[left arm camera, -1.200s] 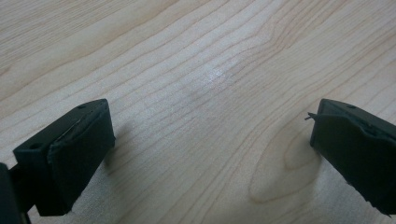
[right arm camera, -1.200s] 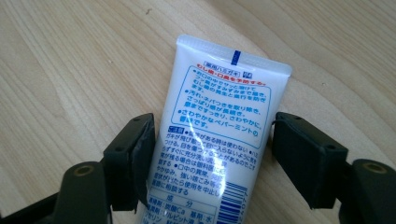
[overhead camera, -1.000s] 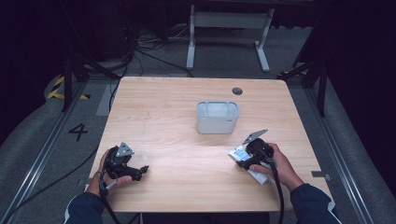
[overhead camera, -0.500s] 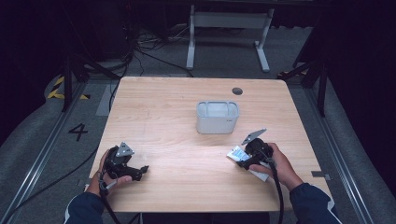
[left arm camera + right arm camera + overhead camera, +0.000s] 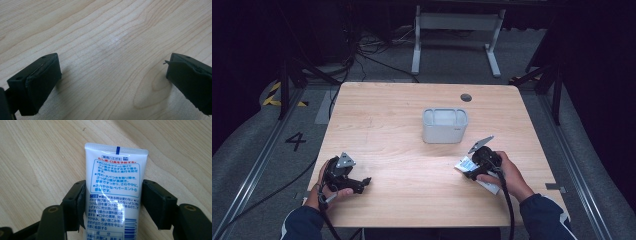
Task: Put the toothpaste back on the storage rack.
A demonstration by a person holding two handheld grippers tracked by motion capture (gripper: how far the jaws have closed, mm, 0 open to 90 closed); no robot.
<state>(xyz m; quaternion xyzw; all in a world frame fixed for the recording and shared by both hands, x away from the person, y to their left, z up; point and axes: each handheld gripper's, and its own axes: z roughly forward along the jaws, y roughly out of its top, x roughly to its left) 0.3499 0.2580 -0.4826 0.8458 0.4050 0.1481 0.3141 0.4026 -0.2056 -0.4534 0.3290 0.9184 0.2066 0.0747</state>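
Holding a white tube (image 5: 113, 192) between the jaws of my right gripper (image 5: 113, 195), I find both pads flush against the tube's two long edges, so the jaws stand closed to the tube's width and no further. The tube's long axis runs straight out along the line of the jaws, crimped flat end (image 5: 116, 148) pointing away from me, printed face up. The cap end is hidden beneath the gripper body; I cannot confirm its condition.

Taking the grey bin (image 5: 445, 125) as landmark: in the high view the right gripper (image 5: 479, 162) and tube (image 5: 466, 164) sit on my side of the bin and a little to its right, near but clearly apart from it. The tube appears to lie flat on the table (image 5: 412, 100); I cannot tell whether it is lifted clear. Its crimped end points across the table, to the left, rather than squarely at the bin.

My left gripper (image 5: 362, 184) rests well to the left of the bin and nearer my edge, jaws wide apart and holding nothing, with bare wood between them.

Assessment: the right hand is plainly the nearer one. If the bin is the destination, the move calls for a lift, a short carry away from me and slightly left, and a turn of the tube's axis to clear the rim.
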